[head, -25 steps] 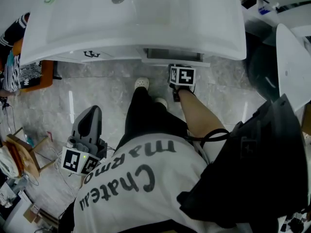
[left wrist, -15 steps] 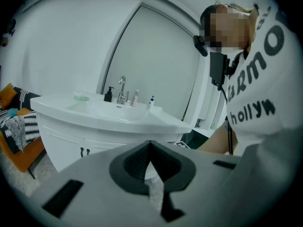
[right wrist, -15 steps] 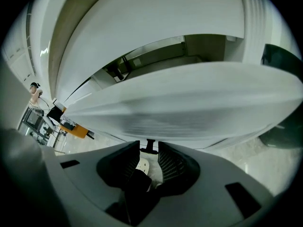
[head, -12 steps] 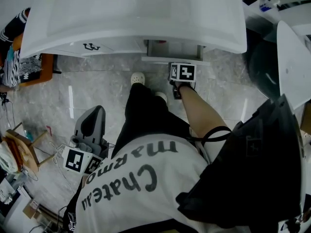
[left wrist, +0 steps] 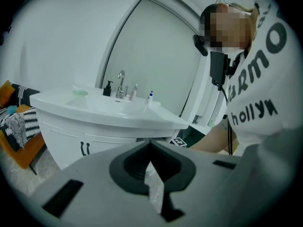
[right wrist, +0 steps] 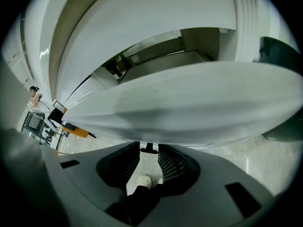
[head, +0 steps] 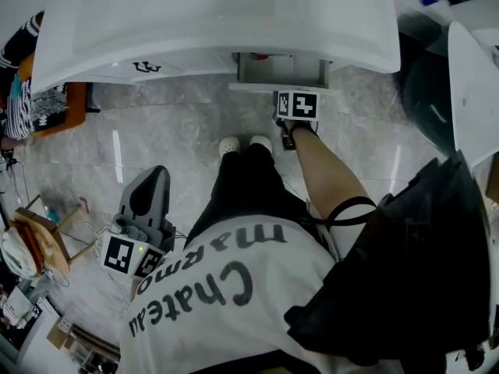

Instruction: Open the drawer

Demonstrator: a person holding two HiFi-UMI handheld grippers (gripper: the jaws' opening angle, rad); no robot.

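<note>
The white drawer (head: 281, 70) stands pulled partly out from under the vanity top (head: 218, 22), just right of centre. My right gripper (head: 291, 93) is at the drawer's front edge, its marker cube facing up. In the right gripper view the drawer front (right wrist: 189, 103) fills the frame, and my right gripper (right wrist: 148, 161) is shut on the small black handle (right wrist: 148, 148), with a ribbed pad on each side. My left gripper (head: 148, 189) hangs low over the floor at my left side, far from the vanity. Its jaws look shut with nothing between them.
Left of the drawer are cabinet doors with black handles (head: 144, 67). On the basin stand a faucet (left wrist: 121, 82) and small bottles. An orange seat with striped cloth (head: 54, 111) is at far left and a dark bin (head: 425, 104) at right. My feet (head: 243, 144) stand before the drawer.
The drawer has slid further out from under the vanity top, with my right gripper on its handle moving along with it. My feet have stepped back. The left gripper has hardly moved.
</note>
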